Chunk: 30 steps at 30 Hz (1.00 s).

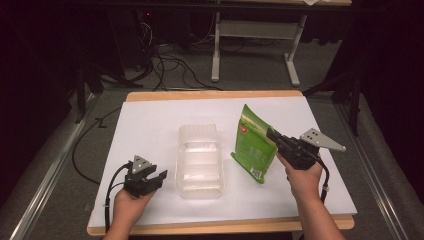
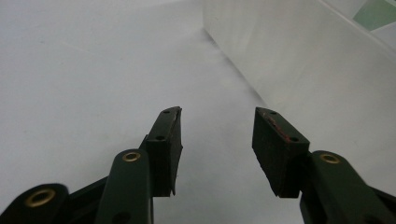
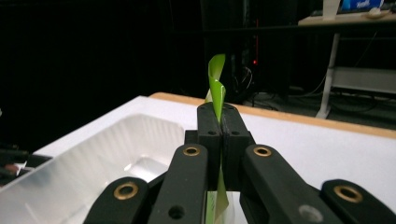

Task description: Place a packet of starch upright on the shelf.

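Note:
A green snack bag (image 1: 252,144) hangs lifted above the white table, held by its right edge in my right gripper (image 1: 272,136), which is shut on it. In the right gripper view the bag's thin green edge (image 3: 216,81) sticks up from between the closed jaws of my right gripper (image 3: 219,122). A clear plastic tub (image 1: 200,160) stands open at the table's middle, left of the bag. My left gripper (image 1: 156,176) rests low at the front left, open and holding nothing. The left gripper view shows its jaws apart around bare table (image 2: 217,135), with the tub's wall (image 2: 299,60) to the right.
The white table top (image 1: 150,125) has a wooden rim and sits over a grey floor. Cables (image 1: 165,65) and a white table frame (image 1: 255,40) lie beyond the far edge. The tub's inside (image 3: 130,154) lies below and left of my right gripper.

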Motion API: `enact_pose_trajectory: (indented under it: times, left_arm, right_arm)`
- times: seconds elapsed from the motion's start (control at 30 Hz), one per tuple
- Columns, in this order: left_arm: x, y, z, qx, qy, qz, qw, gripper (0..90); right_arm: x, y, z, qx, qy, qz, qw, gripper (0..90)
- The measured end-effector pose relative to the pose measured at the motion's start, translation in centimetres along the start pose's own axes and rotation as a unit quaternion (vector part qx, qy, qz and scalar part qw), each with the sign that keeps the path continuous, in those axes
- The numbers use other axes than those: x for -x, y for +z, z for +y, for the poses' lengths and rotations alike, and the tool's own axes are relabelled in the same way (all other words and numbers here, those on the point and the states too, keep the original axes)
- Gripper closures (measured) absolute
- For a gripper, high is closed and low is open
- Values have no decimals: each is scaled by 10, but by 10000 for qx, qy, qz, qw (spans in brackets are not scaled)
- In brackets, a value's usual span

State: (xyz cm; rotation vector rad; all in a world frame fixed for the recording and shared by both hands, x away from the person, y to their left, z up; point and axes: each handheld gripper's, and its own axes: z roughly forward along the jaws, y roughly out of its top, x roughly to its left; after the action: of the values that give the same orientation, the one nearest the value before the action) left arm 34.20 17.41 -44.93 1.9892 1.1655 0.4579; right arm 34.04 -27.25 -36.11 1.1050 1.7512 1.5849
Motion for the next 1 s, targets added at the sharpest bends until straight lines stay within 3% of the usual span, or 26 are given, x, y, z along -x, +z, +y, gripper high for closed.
enact_pose_trajectory:
  times: [0.2, 0.4, 0.6, 0.93, 1.0]
  left_arm:
    - [0, -1, 0, -10, 15, 13, 10000, 529]
    - [0, -1, 0, 1, 12, -3, 10000, 529]
    - [0, -2, 0, 5, 6, -24, 10000, 528]
    - [-1, -2, 0, -4, 6, -68, 10000, 528]
    - [0, -2, 0, -9, 17, -64, 10000, 527]
  right_arm:
    - [-7, 1, 6, 205, -105, -33, 9997, 899]
    - [-13, 3, 2, 134, -170, 9, 9998, 896]
    - [-21, -3, -6, 8, -393, 96, 9992, 876]
    - [-21, -12, -15, -51, -384, 35, 9992, 832]
    - [-17, -12, -17, -71, -299, 56, 9995, 768]
